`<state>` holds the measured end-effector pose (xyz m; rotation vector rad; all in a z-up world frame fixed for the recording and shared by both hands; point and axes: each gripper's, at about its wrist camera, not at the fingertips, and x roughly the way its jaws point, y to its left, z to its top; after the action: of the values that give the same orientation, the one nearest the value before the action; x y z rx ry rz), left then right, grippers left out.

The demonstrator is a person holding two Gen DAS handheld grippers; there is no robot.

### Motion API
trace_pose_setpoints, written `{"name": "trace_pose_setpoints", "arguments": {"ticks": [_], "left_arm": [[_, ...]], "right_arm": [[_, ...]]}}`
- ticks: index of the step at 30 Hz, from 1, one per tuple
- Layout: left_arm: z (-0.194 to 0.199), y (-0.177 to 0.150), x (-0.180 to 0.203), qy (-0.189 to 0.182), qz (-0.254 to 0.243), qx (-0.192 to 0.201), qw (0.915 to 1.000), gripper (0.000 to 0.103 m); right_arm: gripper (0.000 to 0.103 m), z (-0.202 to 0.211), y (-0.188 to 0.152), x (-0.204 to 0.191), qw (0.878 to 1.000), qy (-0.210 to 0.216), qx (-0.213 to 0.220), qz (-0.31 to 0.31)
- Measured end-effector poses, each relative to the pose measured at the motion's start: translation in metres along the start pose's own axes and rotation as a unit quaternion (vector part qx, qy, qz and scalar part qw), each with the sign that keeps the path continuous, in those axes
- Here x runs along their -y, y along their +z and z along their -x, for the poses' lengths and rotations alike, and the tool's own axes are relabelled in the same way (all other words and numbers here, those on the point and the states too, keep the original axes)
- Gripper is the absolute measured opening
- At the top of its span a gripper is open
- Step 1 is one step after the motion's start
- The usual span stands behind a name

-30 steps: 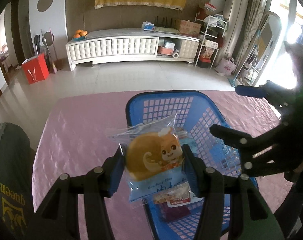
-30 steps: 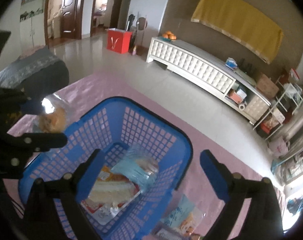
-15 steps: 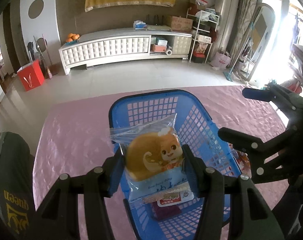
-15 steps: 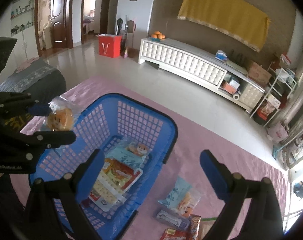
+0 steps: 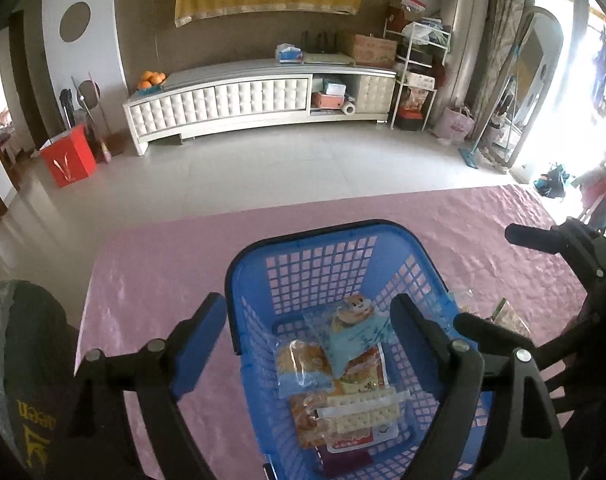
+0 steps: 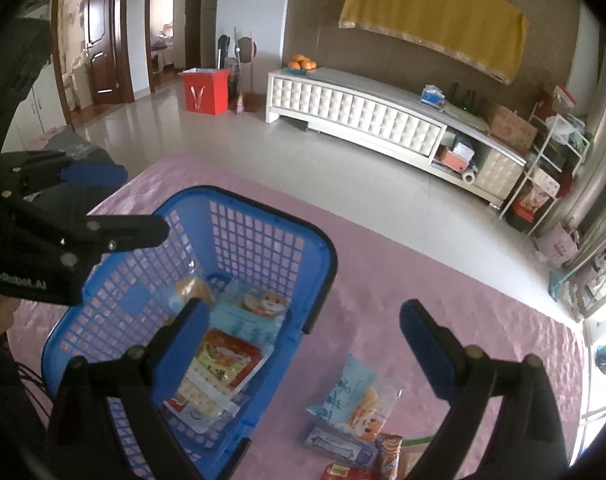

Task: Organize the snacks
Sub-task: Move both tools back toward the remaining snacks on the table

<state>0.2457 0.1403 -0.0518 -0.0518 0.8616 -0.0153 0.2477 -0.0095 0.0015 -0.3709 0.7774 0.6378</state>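
Left claw [image 5: 309, 320] jaws opening, nothing between them, over blue basket [image 5: 315, 236] at lower centre. Squirrel-print packet [image 5: 357, 328] lies inside. Right claw [image 6: 303, 324] wide, empty; loose packets [image 6: 353, 404] on pink worktop [image 6: 443, 280], lower right.

Left wrist view: set close above the near left rim of the blue basket [image 5: 323, 240], looking steeply down and forward over it toward the white cabinet [image 5: 259, 96] on the far wall. Right wrist view: set close above the basket's [image 6: 239, 204] near right corner, likewise tilted down, facing the same cabinet [image 6: 383, 116] obliquely. Shared field: the basket and its contents, the pink tablecloth [image 5: 159, 256] around it, floor, cabinet.
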Motion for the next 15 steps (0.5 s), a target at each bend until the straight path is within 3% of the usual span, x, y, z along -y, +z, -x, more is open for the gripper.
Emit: {"name": "trace_pose_setpoints", "arguments": {"ticks": [8, 15], "left_arm": [[0.018, -0.008, 0.018, 0.001, -0.016, -0.004, 0.9999, 0.082], [0.049, -0.017, 0.044, 0.000, -0.030, 0.010, 0.9995, 0.082]], "right_arm": [[0.098, 0.014, 0.000, 0.008, 1.000, 0.013, 0.004, -0.017], [0.098, 0.054, -0.005, 0.008, 1.000, 0.000, 0.024, -0.019]]}}
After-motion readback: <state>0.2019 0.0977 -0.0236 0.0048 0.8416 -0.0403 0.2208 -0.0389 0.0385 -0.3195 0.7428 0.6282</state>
